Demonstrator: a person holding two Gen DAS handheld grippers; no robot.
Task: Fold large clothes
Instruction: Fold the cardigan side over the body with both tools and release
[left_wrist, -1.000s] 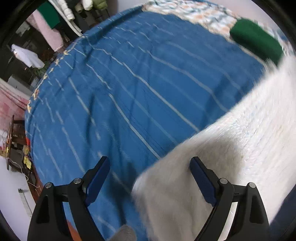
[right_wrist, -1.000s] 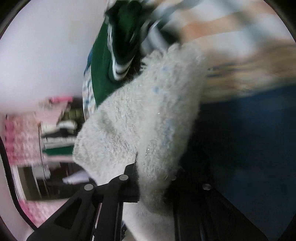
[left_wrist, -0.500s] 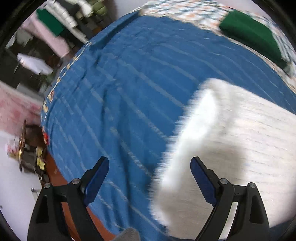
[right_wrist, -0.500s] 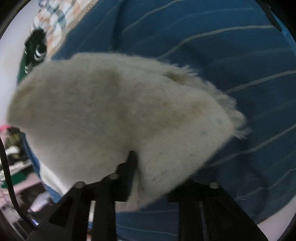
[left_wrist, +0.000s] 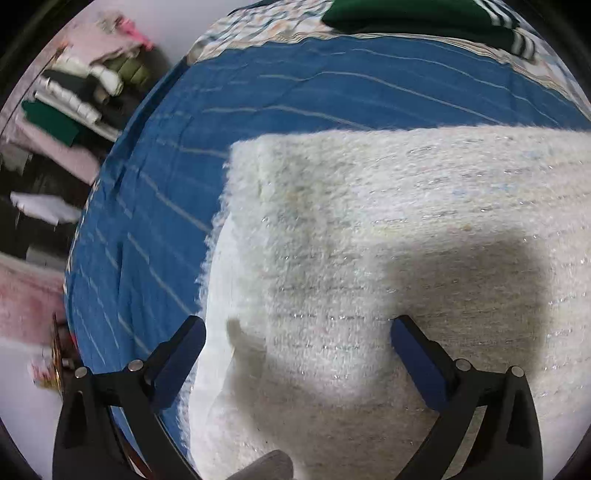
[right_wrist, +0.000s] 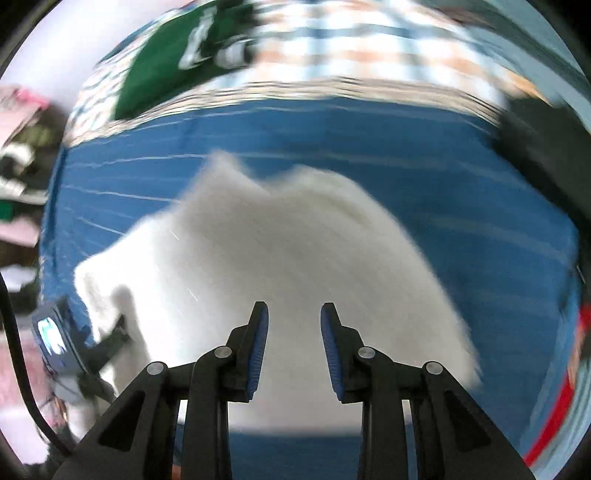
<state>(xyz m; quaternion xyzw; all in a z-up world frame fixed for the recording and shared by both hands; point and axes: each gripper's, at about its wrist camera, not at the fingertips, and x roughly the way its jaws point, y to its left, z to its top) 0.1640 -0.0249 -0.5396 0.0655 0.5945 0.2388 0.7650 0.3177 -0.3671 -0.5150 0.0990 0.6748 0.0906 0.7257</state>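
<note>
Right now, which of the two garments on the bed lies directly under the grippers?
The fluffy white knitted sweater, spread on the blue striped bedspread; the green garment with white stripes lies far off by the checked bedding.

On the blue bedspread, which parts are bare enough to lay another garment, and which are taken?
Bare: the striped blue bedspread left of the white fuzzy sweater, out to the bed's edge, and the strip between the sweater's far edge and the checked cover. Taken: the near middle and right, under the sweater, and the far end, where a green garment lies on the checked cover.
</note>
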